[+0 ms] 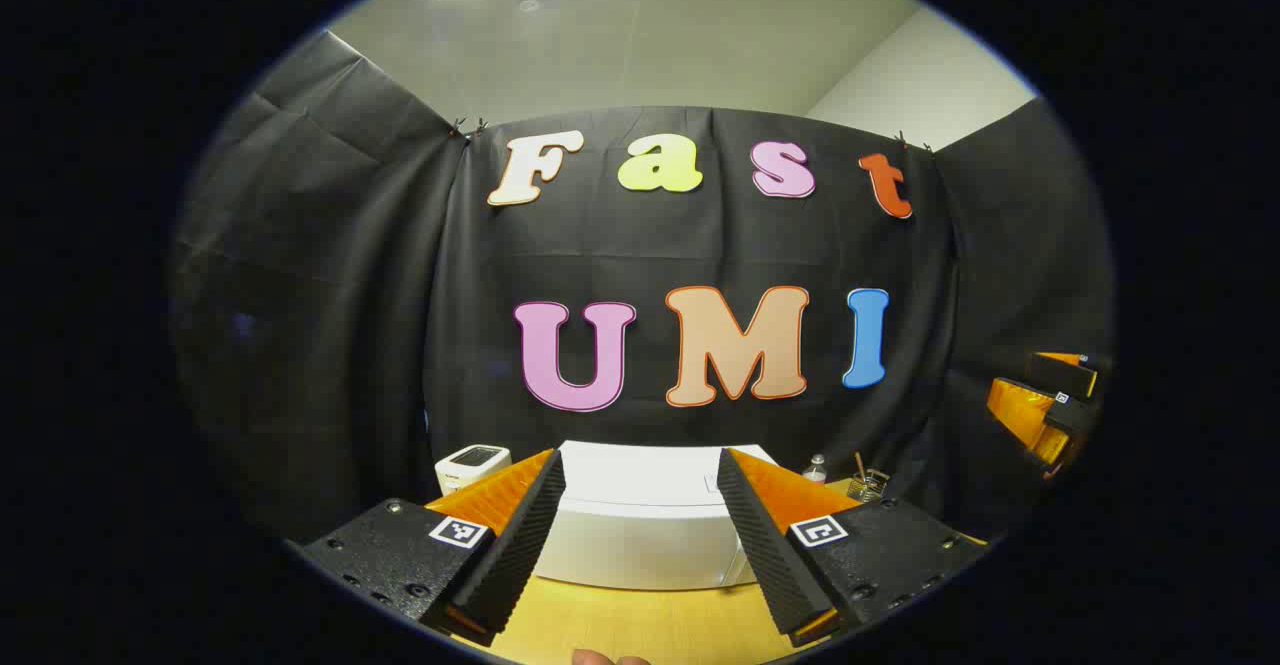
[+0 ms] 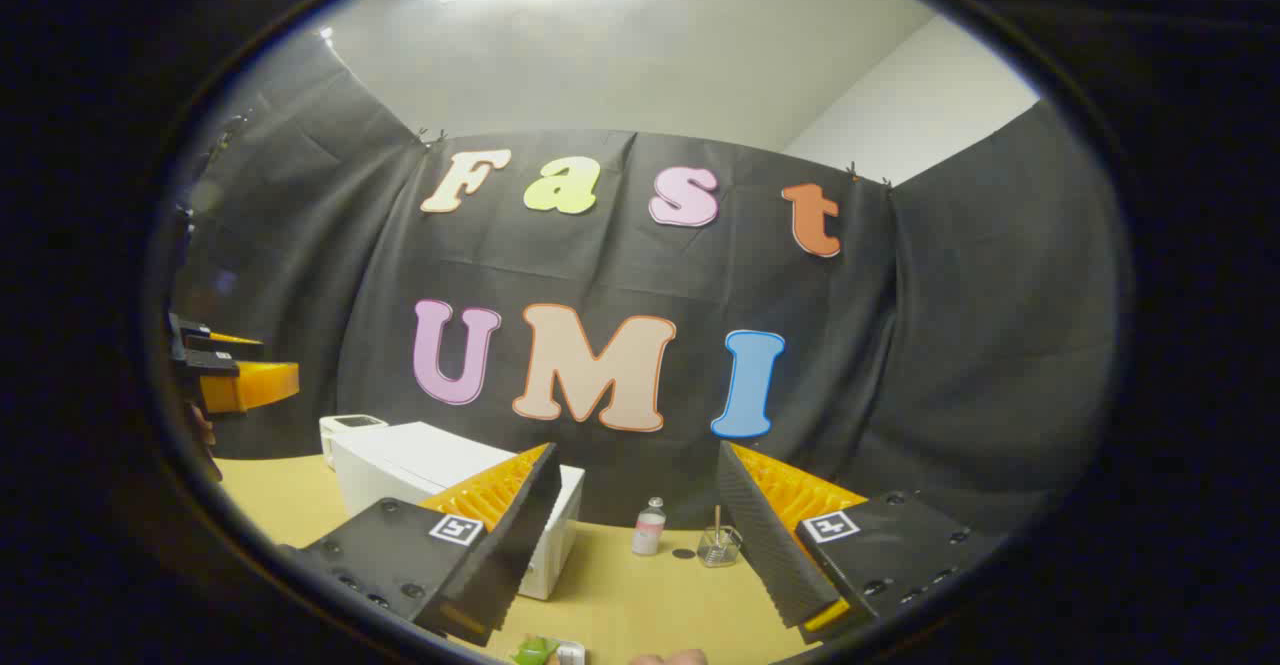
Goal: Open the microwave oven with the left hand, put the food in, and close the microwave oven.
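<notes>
A white microwave oven stands on the wooden table straight ahead in the left gripper view, its door shut. My left gripper hovers above and in front of it, open with nothing between its fingers. In the right gripper view the microwave oven lies to the left, and my right gripper is open and empty above the table. A bit of green food beside something white shows at the bottom edge. The left gripper appears at the far left, the right gripper at the far right of the other view.
A small white appliance stands left of the microwave. A small bottle and a glass jar with a stick sit on the table right of the microwave, near the black cloth wall. A fingertip shows at the bottom edge.
</notes>
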{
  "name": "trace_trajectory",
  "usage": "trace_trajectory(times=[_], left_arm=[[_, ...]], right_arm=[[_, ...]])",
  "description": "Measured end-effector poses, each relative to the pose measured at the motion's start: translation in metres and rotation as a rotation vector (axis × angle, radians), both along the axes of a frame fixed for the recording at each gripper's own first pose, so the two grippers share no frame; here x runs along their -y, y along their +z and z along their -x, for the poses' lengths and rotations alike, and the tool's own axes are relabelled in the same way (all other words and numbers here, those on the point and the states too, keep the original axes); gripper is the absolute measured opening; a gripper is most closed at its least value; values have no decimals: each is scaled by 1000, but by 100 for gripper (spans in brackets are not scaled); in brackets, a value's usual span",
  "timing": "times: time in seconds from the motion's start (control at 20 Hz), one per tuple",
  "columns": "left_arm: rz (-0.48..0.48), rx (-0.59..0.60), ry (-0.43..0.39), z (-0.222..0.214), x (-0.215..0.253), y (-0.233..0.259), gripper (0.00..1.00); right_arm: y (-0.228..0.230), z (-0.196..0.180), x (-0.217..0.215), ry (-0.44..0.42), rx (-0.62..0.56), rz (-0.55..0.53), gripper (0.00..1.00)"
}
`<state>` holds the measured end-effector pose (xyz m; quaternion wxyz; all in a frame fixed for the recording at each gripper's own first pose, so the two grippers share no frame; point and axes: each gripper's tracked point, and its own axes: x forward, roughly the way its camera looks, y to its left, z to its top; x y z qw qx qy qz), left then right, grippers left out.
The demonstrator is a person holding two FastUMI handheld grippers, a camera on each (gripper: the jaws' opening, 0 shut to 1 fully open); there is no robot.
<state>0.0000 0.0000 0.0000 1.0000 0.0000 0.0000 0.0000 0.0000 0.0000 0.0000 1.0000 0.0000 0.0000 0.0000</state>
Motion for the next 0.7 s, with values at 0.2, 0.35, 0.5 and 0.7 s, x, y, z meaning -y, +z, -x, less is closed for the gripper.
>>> trace_trajectory(times=[0.2, 0.35, 0.5, 0.7], left_arm=[[-52, 16, -1, 0, -1, 4, 93], [-75, 31, 0, -1, 0, 10, 94], [-67, 28, 0, 0, -1, 7, 94], [-74, 21, -3, -1, 2, 6, 95]], right_arm=[[3, 2, 2, 0, 14, 13, 97], [4, 3, 3, -1, 16, 8, 97], [5, 3, 4, -2, 19, 15, 96], [5, 4, 5, -4, 15, 16, 96]])
